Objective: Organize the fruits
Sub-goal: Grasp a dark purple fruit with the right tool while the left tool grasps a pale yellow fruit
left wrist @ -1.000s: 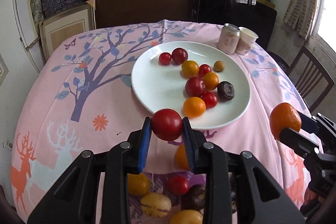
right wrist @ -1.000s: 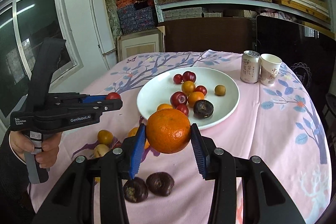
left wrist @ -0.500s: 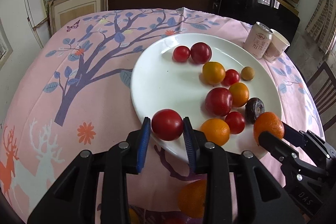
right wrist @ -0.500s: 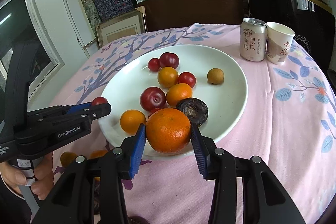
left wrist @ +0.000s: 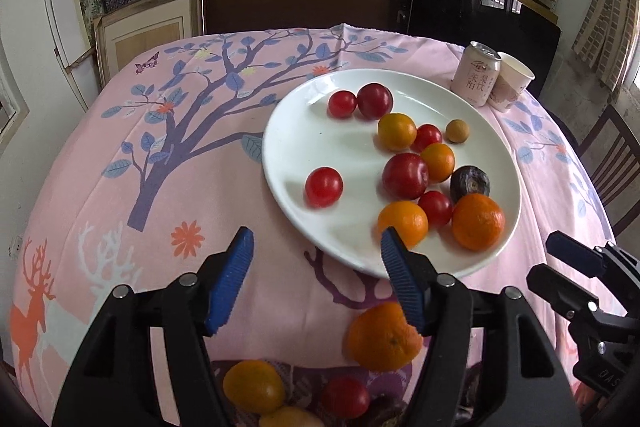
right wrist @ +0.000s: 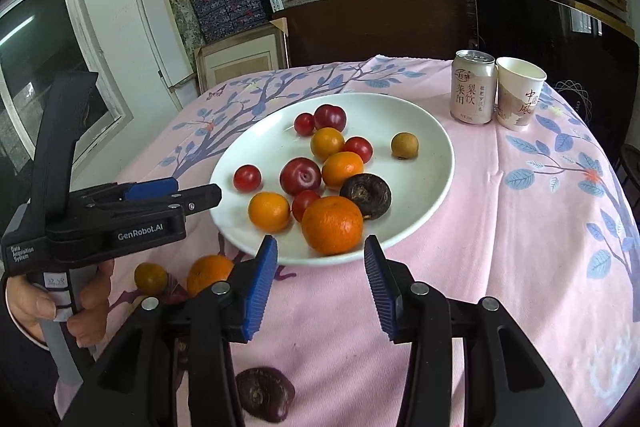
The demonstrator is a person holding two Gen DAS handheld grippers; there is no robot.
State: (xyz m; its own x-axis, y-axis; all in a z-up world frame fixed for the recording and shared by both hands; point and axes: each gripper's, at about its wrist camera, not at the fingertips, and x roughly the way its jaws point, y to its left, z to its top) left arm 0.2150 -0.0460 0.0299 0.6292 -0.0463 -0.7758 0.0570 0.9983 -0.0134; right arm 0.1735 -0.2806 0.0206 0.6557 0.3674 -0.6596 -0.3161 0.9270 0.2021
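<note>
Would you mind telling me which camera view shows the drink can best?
The right wrist view: the drink can stands large, its label characters facing the camera. In the left wrist view it is smaller, near the far right, tilted by fisheye distortion.

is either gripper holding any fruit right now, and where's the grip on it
Nothing is held. The left gripper and right gripper are both open and empty; the red tomato and big orange lie on the plate.
</note>
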